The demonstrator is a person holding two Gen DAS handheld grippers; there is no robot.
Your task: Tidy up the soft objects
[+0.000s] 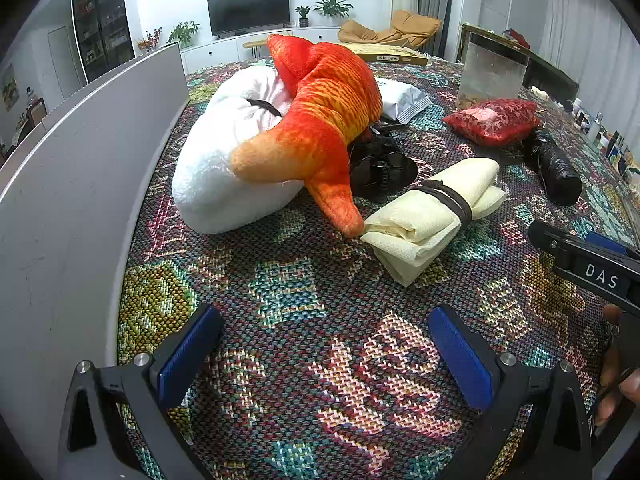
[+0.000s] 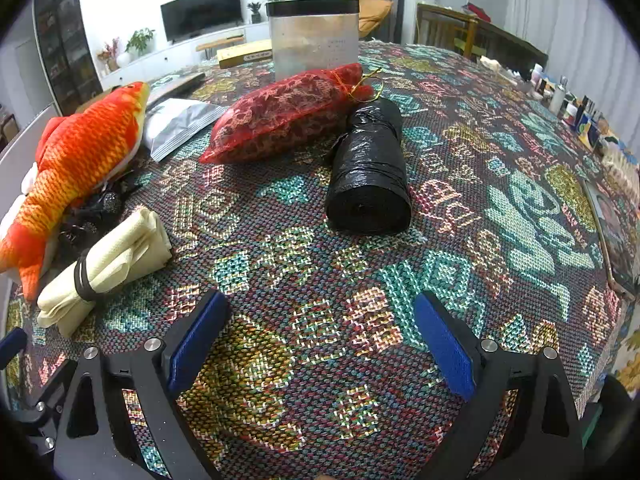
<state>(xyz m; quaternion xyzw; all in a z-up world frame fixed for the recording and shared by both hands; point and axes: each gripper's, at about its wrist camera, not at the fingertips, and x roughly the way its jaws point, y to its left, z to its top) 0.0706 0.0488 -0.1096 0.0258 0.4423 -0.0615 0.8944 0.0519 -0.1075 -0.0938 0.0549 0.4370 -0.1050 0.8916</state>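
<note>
An orange plush fish [image 1: 320, 120] [image 2: 80, 152] lies over a white plush pillow [image 1: 224, 160] at the table's left. A cream cloth roll bound with a dark band [image 1: 436, 212] [image 2: 104, 268] lies by the fish's tail. A red mesh pouch [image 1: 492, 120] [image 2: 288, 112] and a black plastic bag roll [image 1: 556, 172] [image 2: 370, 172] lie further right. My left gripper [image 1: 326, 344] is open and empty, short of the cloth roll. My right gripper [image 2: 320, 332] is open and empty, short of the black roll.
A patterned woven cloth [image 2: 500, 200] covers the table. A grey panel [image 1: 80, 184] stands along the left edge. A clear canister with black lid [image 2: 314, 36], a white packet [image 2: 176, 124], a black clip object [image 1: 380, 164] and a flat box [image 1: 384, 54] lie on it. Small items [image 2: 580, 112] line the right edge.
</note>
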